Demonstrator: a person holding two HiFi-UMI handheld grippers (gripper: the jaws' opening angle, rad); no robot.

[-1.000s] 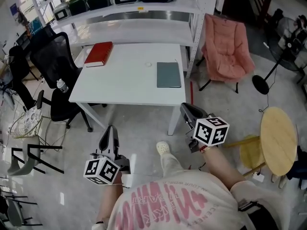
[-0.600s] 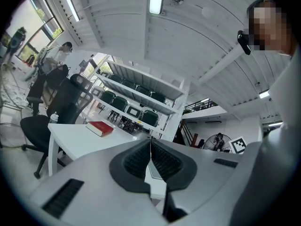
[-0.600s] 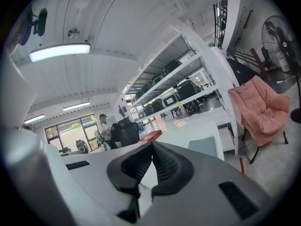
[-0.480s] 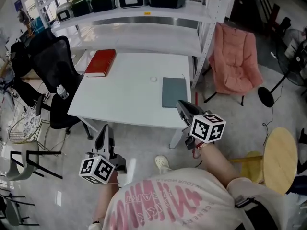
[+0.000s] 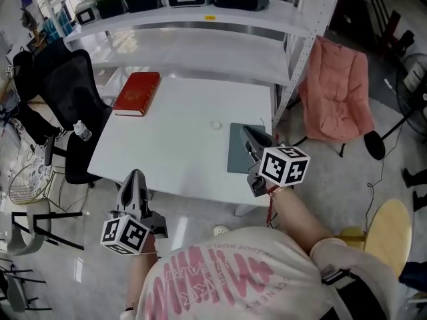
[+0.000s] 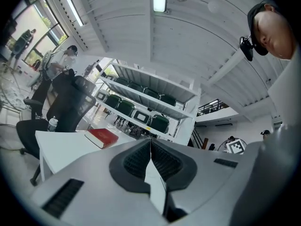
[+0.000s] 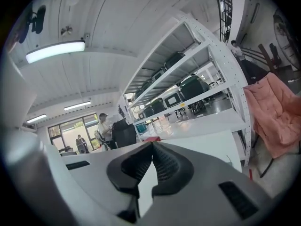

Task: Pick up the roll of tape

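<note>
I see the roll of tape (image 5: pixel 215 124), a small pale ring, lying on the white table (image 5: pixel 173 152), between the red book (image 5: pixel 137 93) far left and the grey pad (image 5: pixel 237 157) on the right. My left gripper (image 5: pixel 135 177) is by the table's near edge. My right gripper (image 5: pixel 246 132) is over the pad. Both have their jaws pressed together with nothing in them.

Smooth white table (image 5: pixel 173 139), matt grey notebook (image 5: pixel 236 156), pink cloth chair (image 5: pixel 337 92), glossy floor (image 5: pixel 83 269), pale wooden stool (image 5: pixel 390 235).

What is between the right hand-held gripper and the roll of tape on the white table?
Nothing visible. Only bare white table lies between the right hand-held gripper, shut and seen over the grey pad, and the roll of tape. The red book sits well off to the side.
</note>
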